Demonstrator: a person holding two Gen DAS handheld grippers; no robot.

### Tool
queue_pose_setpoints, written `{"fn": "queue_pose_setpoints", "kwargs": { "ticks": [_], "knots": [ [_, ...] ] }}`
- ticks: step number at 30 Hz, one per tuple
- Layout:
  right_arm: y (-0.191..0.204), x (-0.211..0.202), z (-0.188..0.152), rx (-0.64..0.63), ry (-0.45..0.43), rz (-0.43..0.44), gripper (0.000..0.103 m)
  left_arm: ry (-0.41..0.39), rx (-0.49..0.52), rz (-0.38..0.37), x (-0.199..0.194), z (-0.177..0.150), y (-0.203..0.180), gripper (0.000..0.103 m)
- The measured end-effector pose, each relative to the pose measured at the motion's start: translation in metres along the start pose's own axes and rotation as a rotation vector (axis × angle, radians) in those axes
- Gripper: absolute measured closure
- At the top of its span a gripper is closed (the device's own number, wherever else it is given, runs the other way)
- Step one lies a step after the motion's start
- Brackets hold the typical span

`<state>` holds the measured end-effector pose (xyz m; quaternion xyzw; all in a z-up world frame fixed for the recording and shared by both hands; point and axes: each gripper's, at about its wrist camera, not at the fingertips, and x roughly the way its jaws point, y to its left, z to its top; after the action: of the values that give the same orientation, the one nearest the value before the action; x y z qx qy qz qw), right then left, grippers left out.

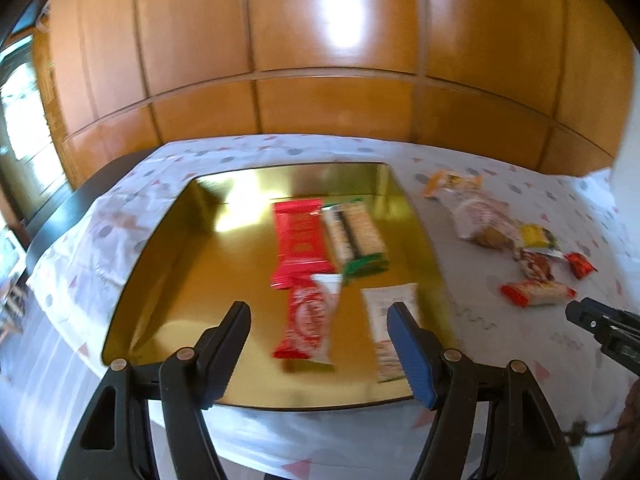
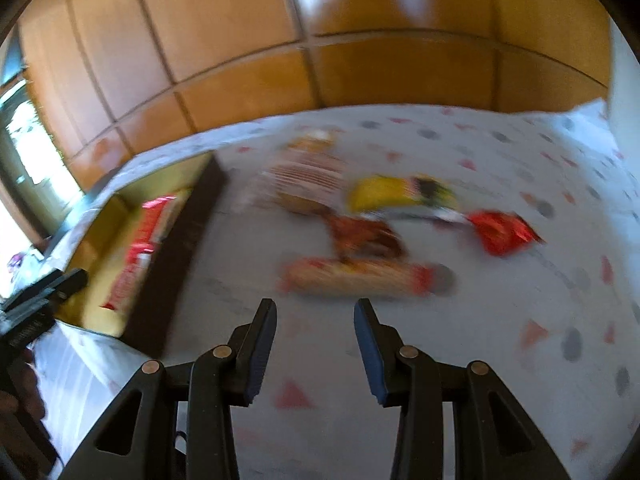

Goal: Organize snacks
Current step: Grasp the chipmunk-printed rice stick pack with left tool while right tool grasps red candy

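Daylight enters from a window (image 1: 20,120) at far left; white glare blooms on the glossy wooden wardrobe (image 1: 340,20); the gold tray (image 1: 180,248) mirrors it; both views are motion-blurred, the right wrist's more; fisheye curvature bends edges, corners vignette black.

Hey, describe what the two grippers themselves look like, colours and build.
Both the left gripper and right gripper are matte black plastic, with two wedge-shaped fingers on hinged links joined by brass-coloured round pins. The inner pads are ribbed blue rubber. The black frames have triangular cut-outs. No sleeves or markings are readable.

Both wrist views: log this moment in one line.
left gripper open over gold tray | right gripper open near long snack bar | loose snacks on tablecloth
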<state>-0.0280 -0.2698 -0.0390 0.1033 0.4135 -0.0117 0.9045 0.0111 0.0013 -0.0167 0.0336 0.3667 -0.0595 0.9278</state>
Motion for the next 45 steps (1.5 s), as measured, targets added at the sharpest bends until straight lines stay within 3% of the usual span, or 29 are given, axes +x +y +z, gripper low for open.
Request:
{"fn": "queue_pose_setpoints", "kwargs": {
  "ticks": [7,15,23,25,32,34,35,36,39,45],
  "knots": [
    [-0.054,-0.004,-0.024,0.099,0.040,-0.138,0.062,-0.004,0.172,-0.158,-0.004,0.009,-0.052,0.032],
    [-0.074,0.001,-0.044,0.126,0.067,-0.160,0.062,0.025,0.455,-0.335,0.007,0.008,-0.132,0.032],
    [-0.079,0.000,-0.049,0.132,0.028,-0.124,0.058,0.090,0.581,-0.406,0.046,0.018,-0.187,0.030],
    [-0.078,0.000,-0.048,0.134,0.020,-0.118,0.058,0.108,0.594,-0.412,0.056,0.020,-0.197,0.026],
    [-0.079,0.000,-0.049,0.128,-0.002,-0.100,0.058,0.154,0.658,-0.423,0.087,0.018,-0.227,0.025],
    [-0.079,0.000,-0.050,0.128,-0.008,-0.096,0.058,0.201,0.636,-0.456,0.093,0.015,-0.230,0.044],
    [-0.080,0.000,-0.050,0.127,-0.012,-0.094,0.058,0.190,0.628,-0.443,0.092,0.011,-0.229,0.059],
    [-0.080,0.000,-0.051,0.125,-0.016,-0.093,0.058,0.182,0.629,-0.440,0.089,0.009,-0.226,0.066],
    [-0.080,0.000,-0.050,0.128,-0.022,-0.090,0.058,0.186,0.580,-0.462,0.075,-0.001,-0.214,0.074],
    [-0.079,0.002,-0.050,0.126,-0.033,-0.099,0.058,0.204,0.442,-0.434,0.048,-0.026,-0.177,0.075]
  ]
}}
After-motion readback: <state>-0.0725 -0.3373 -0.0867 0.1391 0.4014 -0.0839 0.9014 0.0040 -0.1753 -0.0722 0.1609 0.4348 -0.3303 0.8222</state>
